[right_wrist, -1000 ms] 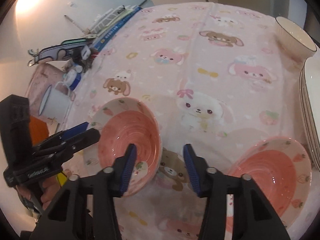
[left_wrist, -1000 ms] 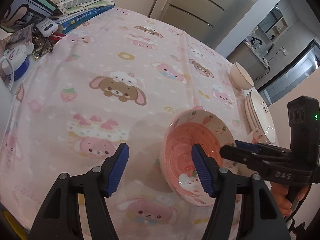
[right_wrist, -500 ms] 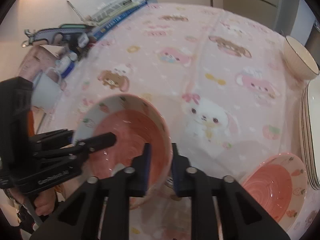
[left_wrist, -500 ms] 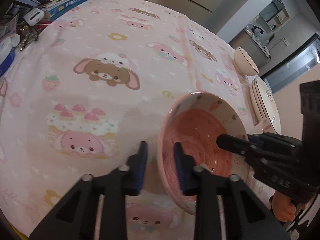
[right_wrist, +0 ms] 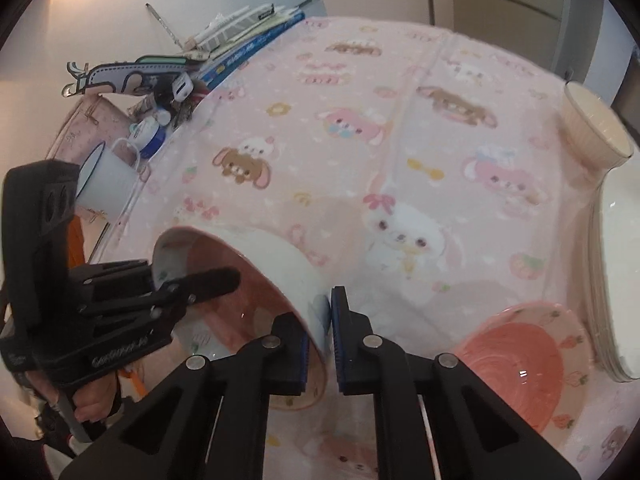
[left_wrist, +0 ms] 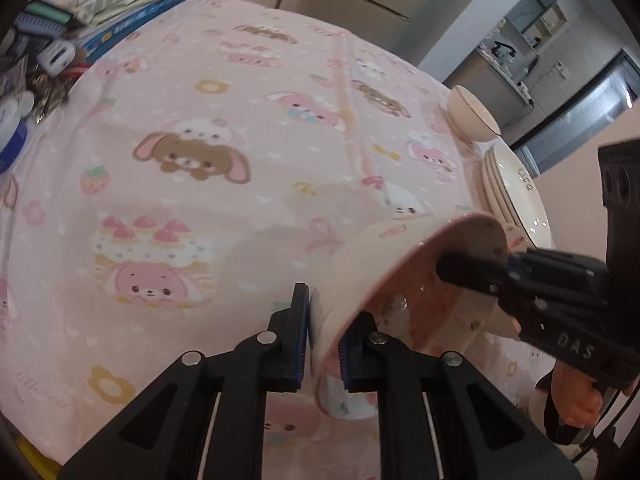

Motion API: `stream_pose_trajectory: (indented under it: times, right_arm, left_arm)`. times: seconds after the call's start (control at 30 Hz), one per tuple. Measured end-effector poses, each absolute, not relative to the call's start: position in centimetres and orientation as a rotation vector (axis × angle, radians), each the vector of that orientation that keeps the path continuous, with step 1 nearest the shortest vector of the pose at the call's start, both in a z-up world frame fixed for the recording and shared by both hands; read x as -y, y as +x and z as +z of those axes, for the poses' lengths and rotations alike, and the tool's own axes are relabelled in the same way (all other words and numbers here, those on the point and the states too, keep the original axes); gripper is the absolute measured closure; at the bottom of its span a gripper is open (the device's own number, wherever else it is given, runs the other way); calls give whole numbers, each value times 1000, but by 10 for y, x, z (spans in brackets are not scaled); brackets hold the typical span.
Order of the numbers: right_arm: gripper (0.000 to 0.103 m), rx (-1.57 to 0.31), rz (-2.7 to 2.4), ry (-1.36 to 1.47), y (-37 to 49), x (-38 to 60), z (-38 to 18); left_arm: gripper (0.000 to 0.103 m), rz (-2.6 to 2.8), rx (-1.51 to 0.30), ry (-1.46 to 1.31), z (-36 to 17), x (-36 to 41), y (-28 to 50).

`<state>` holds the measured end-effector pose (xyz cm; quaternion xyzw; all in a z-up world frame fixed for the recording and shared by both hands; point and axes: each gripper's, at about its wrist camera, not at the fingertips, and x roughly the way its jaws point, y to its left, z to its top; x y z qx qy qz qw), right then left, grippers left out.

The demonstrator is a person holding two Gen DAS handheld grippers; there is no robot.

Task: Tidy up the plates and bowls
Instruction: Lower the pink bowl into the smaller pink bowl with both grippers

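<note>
Two grippers have one pink bowl [left_wrist: 404, 280] between them, pinched at opposite sides of its rim. The left gripper [left_wrist: 323, 344] is closed tight on the bowl's wall, one pad inside and one outside, and the right gripper [right_wrist: 320, 336] is clamped the same way on the far side of the rim. The bowl looks tilted and seems to be just clear of the pink tablecloth [left_wrist: 192, 128] near the table's near edge. To do this well, both hands should rise together and keep the rim level, since a thin glazed wall can slip from small pads if one side leads. A second pink bowl [right_wrist: 520, 356] sits near the table's right edge and is the likely place to nest this one: come in over it, lower straight, and let go only once it is seated. Further along that right edge stands a stack of white plates [left_wrist: 516, 196], and beyond it a cream bowl [left_wrist: 472, 120] at the far right corner; keep the swing clear of both.
</note>
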<state>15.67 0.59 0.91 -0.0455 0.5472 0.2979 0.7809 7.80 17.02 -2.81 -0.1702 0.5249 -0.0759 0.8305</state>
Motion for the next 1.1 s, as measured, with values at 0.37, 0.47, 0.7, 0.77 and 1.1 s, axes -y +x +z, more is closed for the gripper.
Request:
stream_pose_trajectory:
  times: [0.37,0.47,0.7,0.77,1.1]
  right_arm:
    - [92,-1168,634,48,153,60,31]
    - [92,-1136,623,68,149,79,41]
    - [92,-1090,583,139,143,127,54]
    - [92,-1086,563,151,142,140,54]
    - [92,-1141,517,178,144,172,29]
  left_arm:
    - [92,-245,-1060,-353,10,-127,81]
    - [92,-268,-1048,-340,20,-112,84]
    - [92,-326,-1015,-294,39,-71,92]
    - [92,-340,-1021,-283,38,-59,96]
    - [92,-353,-1092,-234,17,-22,112]
